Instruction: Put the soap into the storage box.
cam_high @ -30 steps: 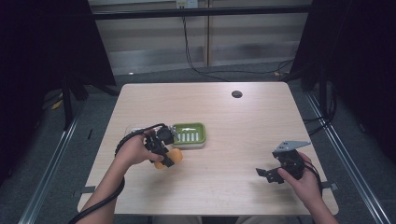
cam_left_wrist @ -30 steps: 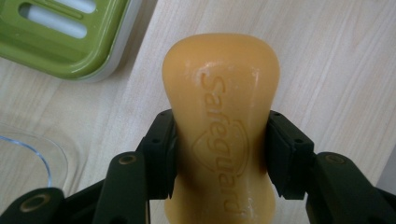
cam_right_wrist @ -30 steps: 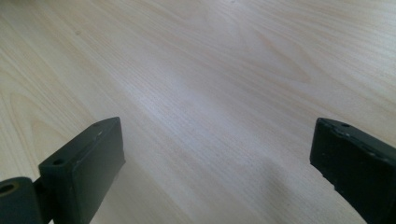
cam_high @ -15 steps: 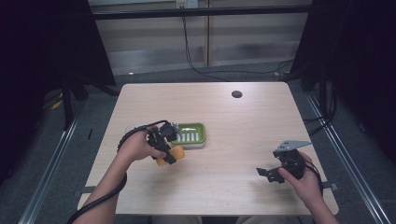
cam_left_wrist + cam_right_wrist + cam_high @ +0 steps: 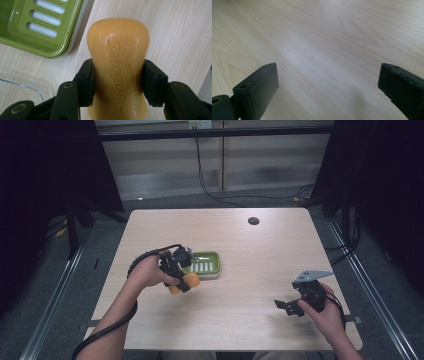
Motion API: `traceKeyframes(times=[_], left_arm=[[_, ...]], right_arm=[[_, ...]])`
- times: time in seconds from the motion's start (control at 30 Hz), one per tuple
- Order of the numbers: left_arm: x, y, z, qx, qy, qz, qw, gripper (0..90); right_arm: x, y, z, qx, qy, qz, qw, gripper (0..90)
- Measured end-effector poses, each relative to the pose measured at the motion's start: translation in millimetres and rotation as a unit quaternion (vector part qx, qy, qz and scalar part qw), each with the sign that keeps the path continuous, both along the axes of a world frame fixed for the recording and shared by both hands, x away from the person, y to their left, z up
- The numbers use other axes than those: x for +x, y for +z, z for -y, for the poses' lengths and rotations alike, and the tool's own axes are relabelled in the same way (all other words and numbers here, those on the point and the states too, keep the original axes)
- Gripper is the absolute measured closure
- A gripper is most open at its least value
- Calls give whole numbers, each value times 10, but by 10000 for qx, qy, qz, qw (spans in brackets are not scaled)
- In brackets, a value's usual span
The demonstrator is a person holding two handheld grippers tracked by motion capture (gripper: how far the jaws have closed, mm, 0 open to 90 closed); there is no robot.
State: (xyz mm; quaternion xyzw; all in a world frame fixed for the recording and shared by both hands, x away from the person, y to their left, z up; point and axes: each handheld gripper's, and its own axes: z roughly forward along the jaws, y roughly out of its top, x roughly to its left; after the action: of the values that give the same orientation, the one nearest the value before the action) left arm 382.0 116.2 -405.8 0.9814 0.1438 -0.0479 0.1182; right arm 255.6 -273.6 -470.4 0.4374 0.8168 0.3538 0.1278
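Note:
An orange bar of soap [image 5: 117, 65] stamped with a brand name sits between the jaws of my left gripper [image 5: 117, 82], which is shut on its waist. In the high view the soap [image 5: 186, 282] hangs just in front of a green slotted soap dish [image 5: 206, 265], left of the table's middle, with my left gripper [image 5: 181, 281] around it. The dish [image 5: 37, 27] lies at the upper left of the left gripper view. My right gripper [image 5: 286, 306] stands open low over bare wood near the front right, its black jaws far apart with nothing between them [image 5: 329, 87].
The light wooden table [image 5: 250, 250] has a round dark cable hole [image 5: 253, 220] at the back. A clear plastic lid edge [image 5: 22, 85] lies beside the dish. Black cables trail from both grippers. Metal rails and dark floor flank the table.
My left gripper with the soap has shifted slightly back toward the green dish. The right gripper has stayed where it was.

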Motion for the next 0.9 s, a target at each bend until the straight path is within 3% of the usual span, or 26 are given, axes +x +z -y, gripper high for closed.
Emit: traceKeyframes(times=[0.17, 0.43, 0.5, 0.57, 0.67, 0.77, 0.9], left_arm=[[29, 31, 21, 48, -59, -82, 9999, 500], [72, 48, 57, -15, 4, 37, 10000, 500], [86, 66, 62, -2, 1, -56, 10000, 500], [93, 66, 68, -33, 14, 29, 10000, 500], [124, 92, 71, -13, -28, -44, 10000, 500], [128, 84, 82, -35, 55, 54, 10000, 499], [173, 115, 87, 33, -50, -64, 10000, 500]], right_arm=[[-1, 0, -3, -10, 5, 6, 10000, 25], [2, -1, 1, 4, 5, -4, 10000, 26], [4, -6, -1, 7, 9, -6, 10000, 25], [4, -5, -4, -6, 1, -13, 10000, 26], [5, -5, -3, 8, 7, -11, 10000, 25], [4, -5, -2, -4, -3, -10, 10000, 26], [3, -4, -5, 2, 3, -14, 10000, 26]])
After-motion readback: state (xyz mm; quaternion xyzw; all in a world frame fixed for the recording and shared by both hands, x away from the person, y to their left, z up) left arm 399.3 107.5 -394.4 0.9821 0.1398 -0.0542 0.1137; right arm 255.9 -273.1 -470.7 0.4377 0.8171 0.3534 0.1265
